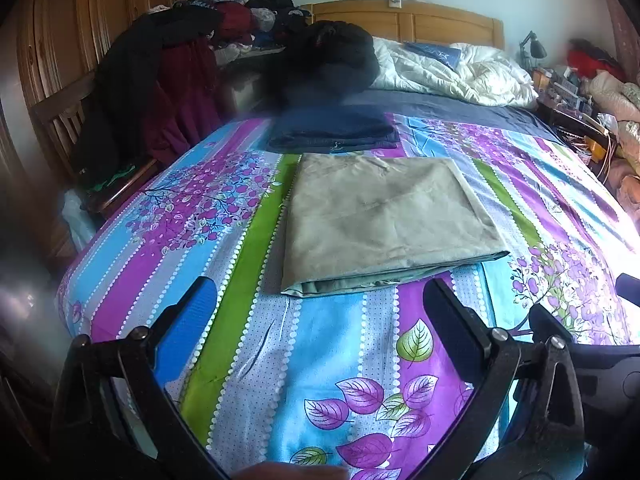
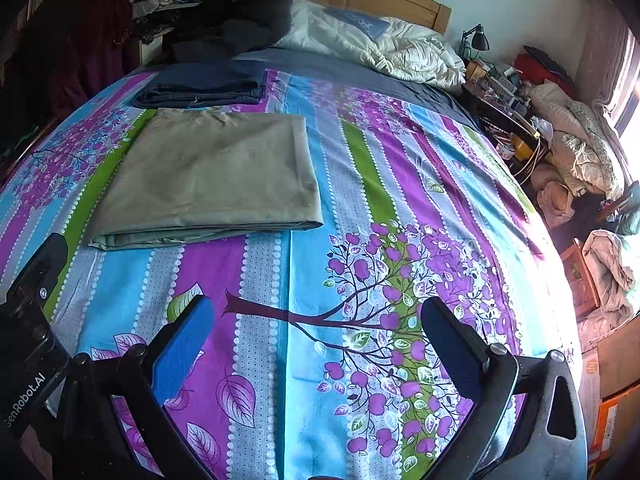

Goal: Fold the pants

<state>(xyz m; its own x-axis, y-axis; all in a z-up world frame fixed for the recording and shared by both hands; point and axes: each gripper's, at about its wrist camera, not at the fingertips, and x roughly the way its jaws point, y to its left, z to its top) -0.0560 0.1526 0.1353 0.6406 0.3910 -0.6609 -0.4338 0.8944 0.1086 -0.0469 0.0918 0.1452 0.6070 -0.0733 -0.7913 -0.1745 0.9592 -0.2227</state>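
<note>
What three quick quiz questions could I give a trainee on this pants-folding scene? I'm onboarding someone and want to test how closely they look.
1. True or false: the left gripper is shut on the khaki pants.
2. Which lies nearer the wooden headboard: the khaki pants or the folded dark blue garment?
3. Multiple choice: the right gripper is (a) open above the patterned bedspread, (b) clamped on a pillow, (c) out of view.

Key: 1 false, both grippers are open and hold nothing; 2 the dark blue garment; 3 a.
</note>
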